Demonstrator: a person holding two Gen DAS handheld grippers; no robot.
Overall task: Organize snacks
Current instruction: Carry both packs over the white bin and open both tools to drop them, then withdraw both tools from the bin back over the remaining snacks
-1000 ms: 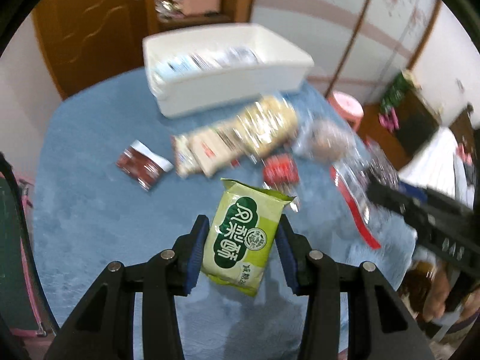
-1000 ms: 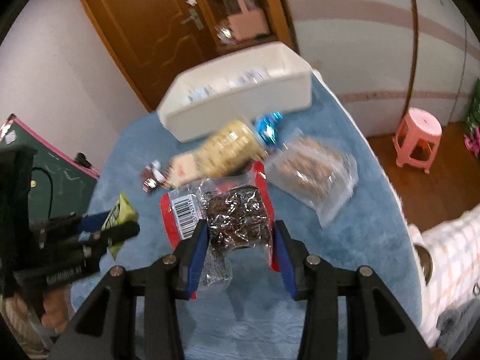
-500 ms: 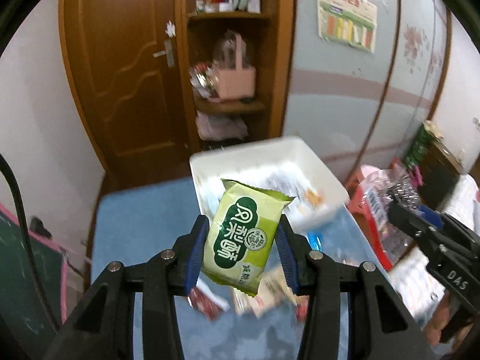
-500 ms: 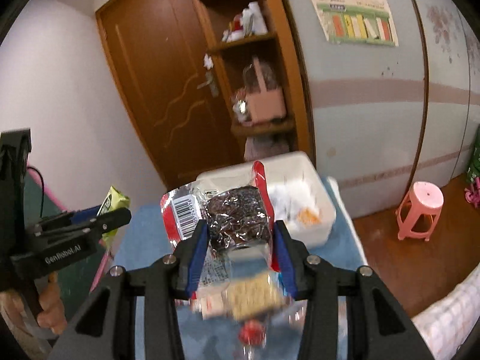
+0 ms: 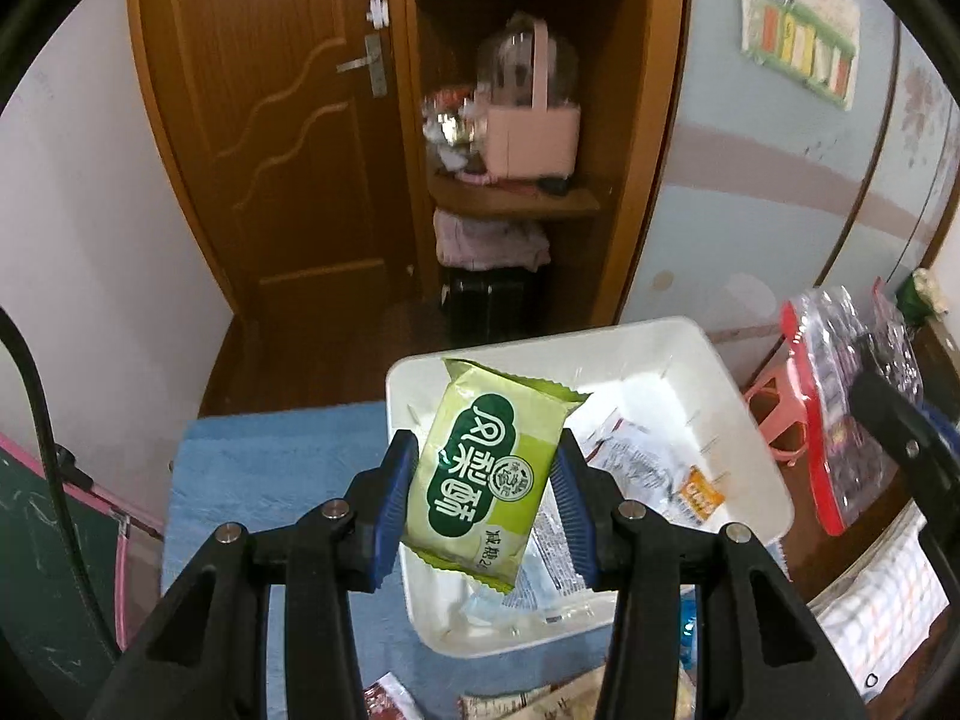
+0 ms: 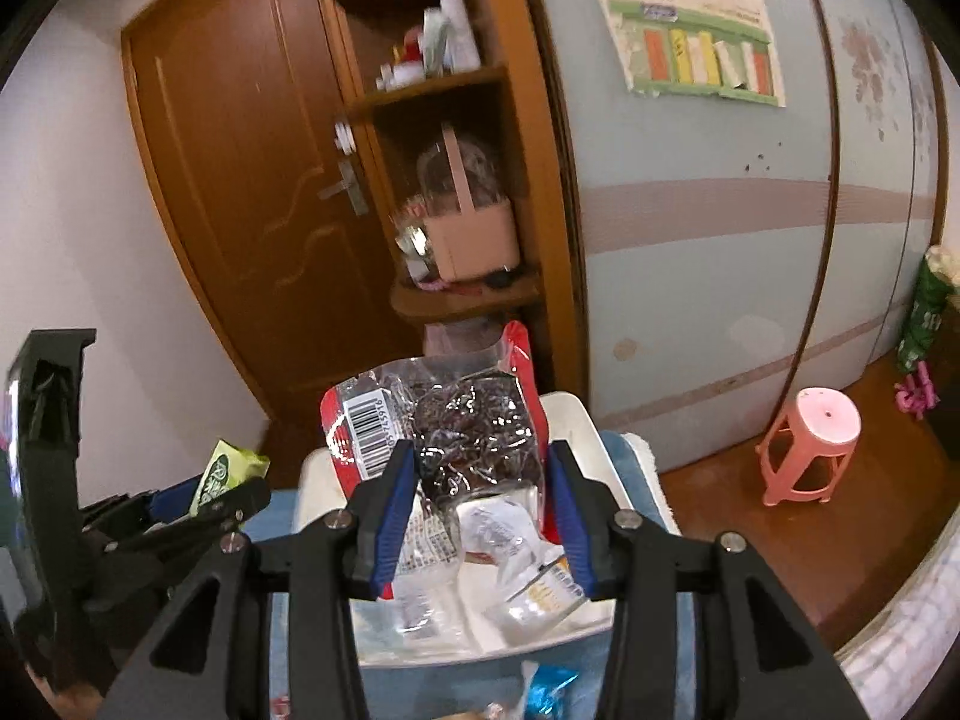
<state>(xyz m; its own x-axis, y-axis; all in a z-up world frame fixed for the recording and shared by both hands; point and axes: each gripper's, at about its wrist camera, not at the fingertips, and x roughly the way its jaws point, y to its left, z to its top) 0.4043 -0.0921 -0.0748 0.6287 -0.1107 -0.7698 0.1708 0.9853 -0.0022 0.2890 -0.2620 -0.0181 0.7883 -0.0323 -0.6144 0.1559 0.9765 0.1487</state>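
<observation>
Gripping a green pastry packet [image 5: 489, 480] (white Chinese characters, a round seal) in my left claw [image 5: 486, 507] above the white bin [image 5: 747, 420]; my right claw [image 6: 483, 510] clamps a clear red-edged snack bag [image 6: 474, 426], barcode showing, over it too.

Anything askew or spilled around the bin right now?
Nothing spilled. The green snack packet sits tilted in the left gripper; the red-edged clear bag is crumpled in the right gripper. Both hang over the white bin.

Green snack packet [image 5: 489, 474]: white Chinese characters, partly readable "凤梨酥". Red-edged clear bag [image 6: 444, 420]: barcode label, digits blurred.
</observation>
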